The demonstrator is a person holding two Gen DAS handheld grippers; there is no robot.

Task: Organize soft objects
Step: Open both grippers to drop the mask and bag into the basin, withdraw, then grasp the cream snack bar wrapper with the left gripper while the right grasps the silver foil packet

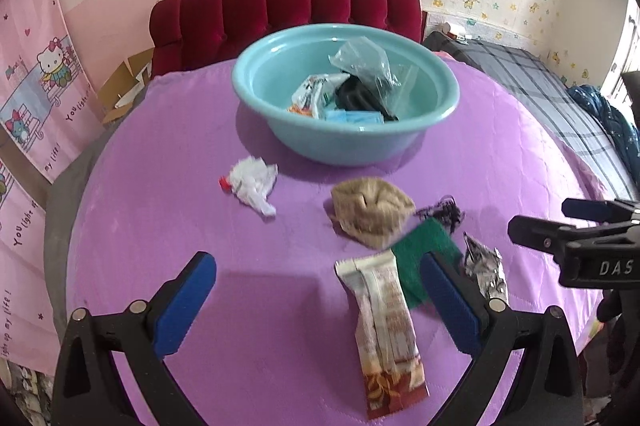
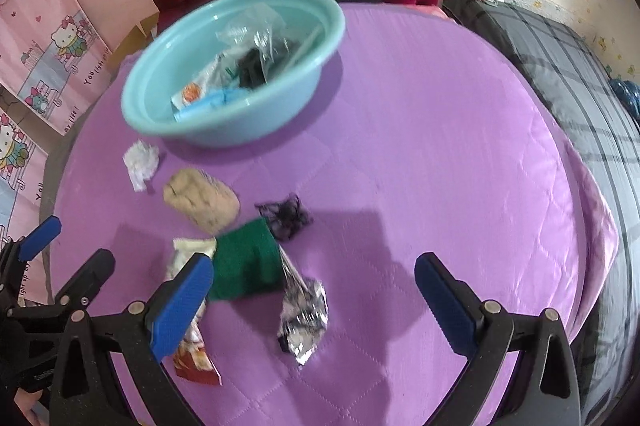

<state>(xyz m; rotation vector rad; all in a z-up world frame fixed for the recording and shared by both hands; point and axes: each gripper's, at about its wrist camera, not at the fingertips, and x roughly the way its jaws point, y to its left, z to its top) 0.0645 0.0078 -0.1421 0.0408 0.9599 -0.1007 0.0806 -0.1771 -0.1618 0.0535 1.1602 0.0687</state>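
Both the left gripper (image 1: 318, 286) and right gripper (image 2: 314, 286) hang spread and empty above 6 scattered items beside the bowl (image 1: 280, 134).

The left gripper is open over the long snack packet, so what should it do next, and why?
Probably lower the left gripper onto the long snack packet and close. Its jaws are open and empty, the packet lies between them on the purple cover, and the blue basin already holds other items.
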